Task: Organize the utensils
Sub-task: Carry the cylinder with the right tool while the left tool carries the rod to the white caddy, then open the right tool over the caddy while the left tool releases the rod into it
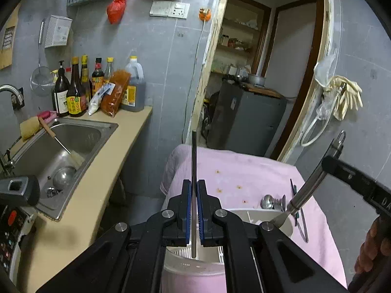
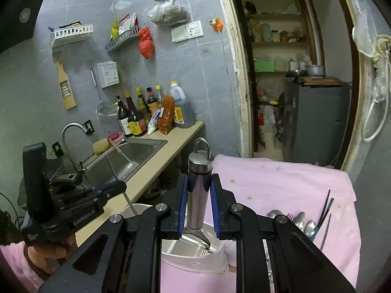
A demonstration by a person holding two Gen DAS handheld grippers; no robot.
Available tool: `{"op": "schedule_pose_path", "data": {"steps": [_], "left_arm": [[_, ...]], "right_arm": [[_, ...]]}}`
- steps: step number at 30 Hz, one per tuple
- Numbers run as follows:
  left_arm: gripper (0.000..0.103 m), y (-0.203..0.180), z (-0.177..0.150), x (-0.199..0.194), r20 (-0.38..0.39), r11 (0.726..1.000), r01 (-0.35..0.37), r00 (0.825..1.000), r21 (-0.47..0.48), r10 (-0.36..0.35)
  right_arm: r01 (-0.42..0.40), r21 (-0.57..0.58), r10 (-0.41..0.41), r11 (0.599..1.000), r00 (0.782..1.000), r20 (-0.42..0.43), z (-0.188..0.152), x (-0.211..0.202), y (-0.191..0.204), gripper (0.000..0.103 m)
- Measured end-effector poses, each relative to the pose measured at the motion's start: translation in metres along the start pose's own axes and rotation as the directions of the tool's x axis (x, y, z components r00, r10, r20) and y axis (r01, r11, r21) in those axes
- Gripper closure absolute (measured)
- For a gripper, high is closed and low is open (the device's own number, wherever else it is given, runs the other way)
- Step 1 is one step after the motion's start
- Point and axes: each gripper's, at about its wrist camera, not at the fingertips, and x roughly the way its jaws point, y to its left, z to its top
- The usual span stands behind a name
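Over the white utensil holder (image 1: pixel 268 216) on the pink cloth (image 1: pixel 244 171), the left gripper (image 1: pixel 194 210) pinched a thin dark rod (image 1: pixel 194 161) (probably a chopstick) upright, its lower end inside the holder. Further right, the right gripper (image 2: pixel 198 205) clamped a steel-handled peeler (image 2: pixel 198 190), blade down in the holder. Loose spoons (image 2: pixel 309 227) lay on the cloth beside it.

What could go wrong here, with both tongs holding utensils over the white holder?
1. The chopstick is a thin rod pinched upright in the left tongs; it could slip or swivel before its lower end sits in the white holder.
2. The peeler in the right tongs enters the same holder close beside the other tongs, so the tools may knock together.
3. The light-looking holder stands on a pink cloth; a sideways push might tip it.
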Motion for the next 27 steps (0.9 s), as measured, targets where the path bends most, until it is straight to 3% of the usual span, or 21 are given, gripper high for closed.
{"op": "schedule_pose_path", "data": {"steps": [3, 11, 13, 15, 17, 20, 25, 27], "left_arm": [[0.098, -0.003, -0.003, 0.001, -0.008, 1.0, 0.001, 1.0, 0.002, -0.001], [0.098, -0.009, -0.01, 0.009, -0.057, 1.0, -0.003, 0.998, 0.002, 0.003], [0.098, -0.009, -0.011, 0.009, -0.072, 1.0, 0.0, 0.997, -0.008, 0.0], [0.097, -0.008, -0.013, 0.008, -0.078, 1.0, 0.008, 0.997, -0.028, -0.01], [0.096, -0.009, -0.015, 0.007, -0.083, 0.999, 0.017, 0.996, -0.048, -0.021], [0.079, -0.012, -0.017, 0.001, -0.077, 0.997, 0.016, 0.997, -0.07, -0.021], [0.046, -0.027, -0.014, -0.018, -0.002, 0.995, 0.008, 1.0, -0.099, -0.008], [0.036, -0.042, -0.011, -0.026, 0.033, 0.997, 0.009, 0.999, -0.08, -0.006]], "right_arm": [[0.044, -0.005, -0.044, 0.999, 0.999, 0.011, -0.002, -0.003, 0.004, 0.087], [-0.001, 0.049, 0.004, 0.999, 0.998, -0.06, -0.013, 0.01, -0.004, 0.086], [-0.022, 0.064, 0.025, 0.998, 0.998, -0.058, -0.014, 0.007, -0.009, 0.082], [-0.032, 0.072, 0.035, 0.997, 0.999, -0.039, -0.016, 0.002, -0.015, 0.067], [-0.048, 0.089, 0.05, 0.995, 0.999, -0.019, -0.016, -0.004, -0.022, 0.064], [-0.037, 0.113, 0.037, 0.993, 0.999, 0.002, -0.016, -0.015, -0.034, 0.06], [0.041, 0.157, -0.051, 0.987, 0.997, 0.06, -0.021, -0.046, -0.073, 0.033], [0.085, 0.162, -0.099, 0.983, 0.992, 0.081, -0.02, -0.057, -0.086, 0.015]]}}
